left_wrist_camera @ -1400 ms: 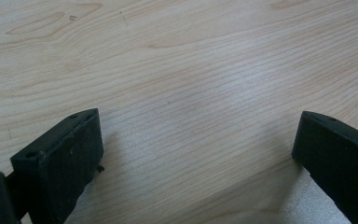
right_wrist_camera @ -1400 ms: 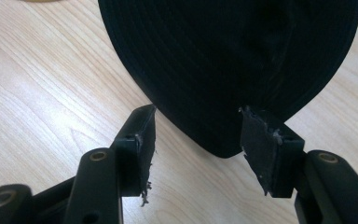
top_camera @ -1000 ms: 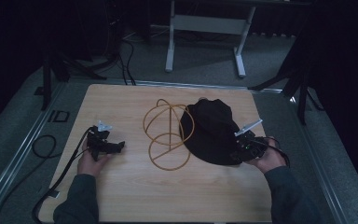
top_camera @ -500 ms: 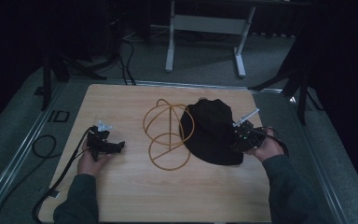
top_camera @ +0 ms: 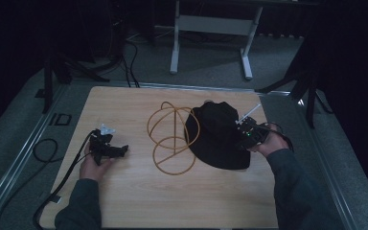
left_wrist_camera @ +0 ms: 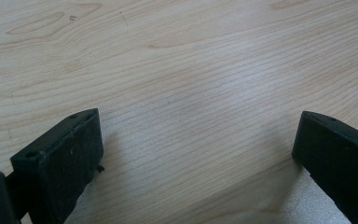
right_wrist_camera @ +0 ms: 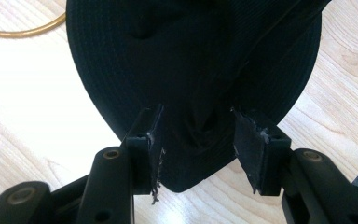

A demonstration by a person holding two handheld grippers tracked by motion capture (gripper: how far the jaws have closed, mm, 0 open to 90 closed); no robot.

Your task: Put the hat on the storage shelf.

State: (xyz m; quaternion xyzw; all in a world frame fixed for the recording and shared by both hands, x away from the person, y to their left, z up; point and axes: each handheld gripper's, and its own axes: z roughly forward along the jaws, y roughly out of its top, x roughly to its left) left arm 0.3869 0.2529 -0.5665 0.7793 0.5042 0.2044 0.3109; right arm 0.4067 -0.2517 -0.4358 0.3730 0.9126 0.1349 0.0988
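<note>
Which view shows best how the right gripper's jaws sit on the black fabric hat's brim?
The right gripper view: the right gripper straddles a puckered fold of the black fabric hat, jaws apart. The high view shows the hat whole, the jaws hidden. The left gripper view shows bare wooden table.

A fixed high view looks forward and down over the wooden table (top_camera: 139, 201). Each gripper view sits close above that tabletop; the right shares the black hat (right_wrist_camera: 191, 70) at centre-right.

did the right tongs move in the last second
Yes. The right tongs have shifted away from the person along the black hat's right edge, toward the table's far side, judged against the gold wire frame, which stayed put.
</note>
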